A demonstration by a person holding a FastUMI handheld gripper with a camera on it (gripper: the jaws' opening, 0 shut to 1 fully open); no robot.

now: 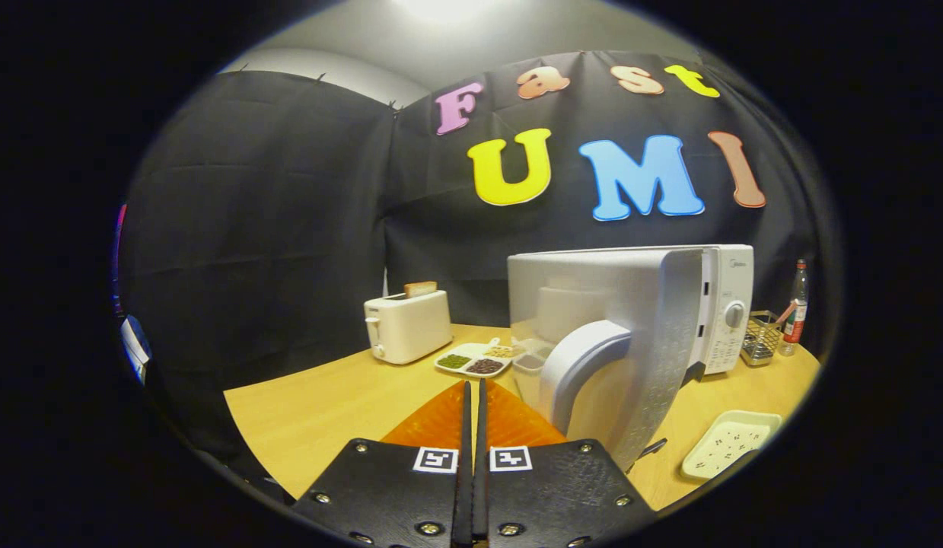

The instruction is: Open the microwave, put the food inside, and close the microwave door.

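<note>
We find the microwave (726,304) door (631,342) already swung open; our tool (473,403) is pinched together, empty, so loading food and closing remain.

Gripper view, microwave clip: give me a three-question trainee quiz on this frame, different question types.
1. True or false: the microwave door stands open.
2. What sits in the toaster slot?
3. The tongs are: A) shut on the door handle; B) shut, holding nothing; C) wide open.

Key: 1 true; the door swings out toward the tongs. 2 a slice of bread. 3 B; the orange fingers meet with nothing between them, just left of the handle.
</note>
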